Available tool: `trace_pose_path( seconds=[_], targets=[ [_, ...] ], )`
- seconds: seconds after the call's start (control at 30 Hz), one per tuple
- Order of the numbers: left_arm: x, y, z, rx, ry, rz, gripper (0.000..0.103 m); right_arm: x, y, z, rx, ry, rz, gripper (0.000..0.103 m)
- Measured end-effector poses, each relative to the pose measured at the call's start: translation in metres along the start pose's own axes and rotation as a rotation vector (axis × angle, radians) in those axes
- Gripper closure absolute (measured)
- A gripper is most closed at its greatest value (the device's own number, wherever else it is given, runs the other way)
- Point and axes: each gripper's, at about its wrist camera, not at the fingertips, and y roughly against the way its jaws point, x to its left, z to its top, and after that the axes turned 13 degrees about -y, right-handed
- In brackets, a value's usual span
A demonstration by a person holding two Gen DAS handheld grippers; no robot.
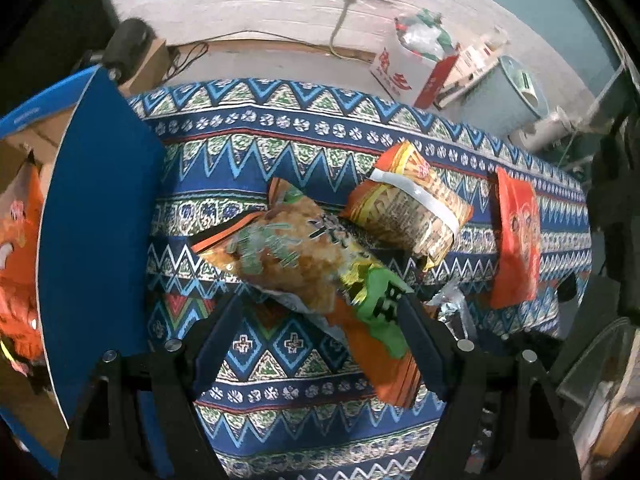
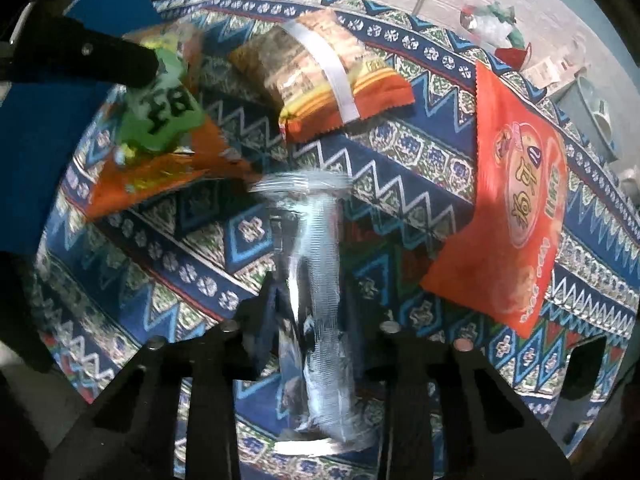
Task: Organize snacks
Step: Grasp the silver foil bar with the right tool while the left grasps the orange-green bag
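The left gripper (image 1: 320, 308) points down at a table under a blue patterned cloth (image 1: 280, 152). Its 2 fingers (image 1: 224, 332) stand apart on either side of a long orange and green snack bag (image 1: 304, 260), the right one at the bag's green patch, possibly touching it. Just beyond lies a striped orange packet (image 1: 408, 212) with a white band, and farther right a flat red packet (image 1: 516, 236). A crumpled silvery wrapper (image 1: 452, 304) shows beside the right finger. A blue box flap (image 1: 100, 208) rises at the left.
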Motion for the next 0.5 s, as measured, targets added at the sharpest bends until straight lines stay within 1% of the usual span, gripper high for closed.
trace_pose_path(
  seconds=[0.1, 0.13, 0.2, 0.37, 0.5],
  targets=[
    [0.005, 0.002, -0.002, -0.002, 0.055, -0.031, 0.021, -0.002, 0.003, 0.002, -0.006, -0.057, 0.019, 0.075],
    [0.007, 0.002, -0.002, -0.002, 0.076, -0.044, 0.018, -0.003, 0.004, 0.001, -0.006, -0.073, 0.022, 0.075],
    [0.01, 0.0, -0.002, -0.006, 0.112, -0.068, 0.017, -0.007, 0.005, 0.005, -0.009, -0.102, 0.022, 0.075],
    [0.011, -0.007, 0.001, -0.002, 0.159, -0.074, 0.017, -0.017, 0.018, -0.001, -0.029, -0.177, 0.009, 0.075],
    [0.012, -0.011, 0.003, -0.003, 0.212, -0.104, 0.017, -0.025, 0.031, -0.008, -0.052, -0.209, 0.012, 0.075]
  ],
)
